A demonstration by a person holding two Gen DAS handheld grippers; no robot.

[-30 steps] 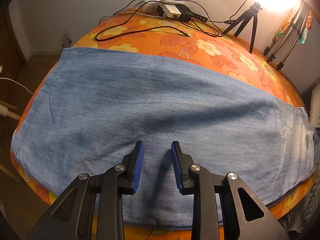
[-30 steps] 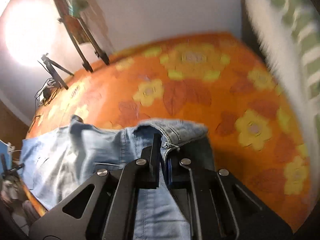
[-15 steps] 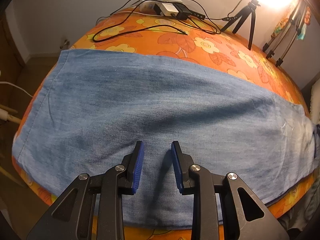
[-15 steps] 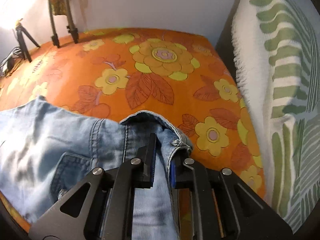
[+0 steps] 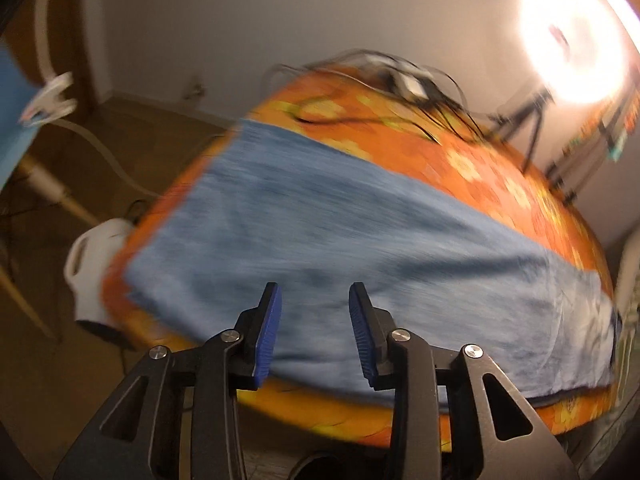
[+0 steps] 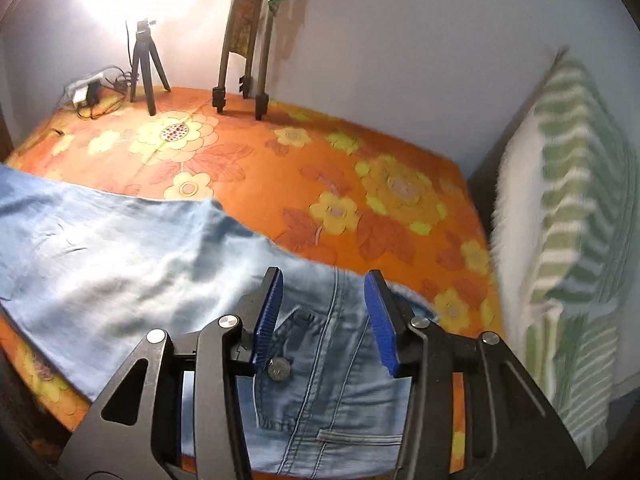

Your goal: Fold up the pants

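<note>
The pants (image 5: 360, 240) are light blue denim, spread flat and lengthwise across a bed covered by an orange floral sheet (image 6: 360, 184). In the left wrist view, blurred, the leg portion forms a smooth, broad panel running to the bed's near edge. In the right wrist view the waist end shows a metal button (image 6: 279, 369), double stitched seams and a pocket opening, with soft wrinkles further along the fabric. The left claw (image 5: 315, 336) hovers above the legs, its blue pads apart and spreading, nothing between them. The right claw (image 6: 324, 320) hangs over the waistband, its jaws also spreading, clear of the denim below. A green striped pillow (image 6: 568, 240) stands beside the bed.
</note>
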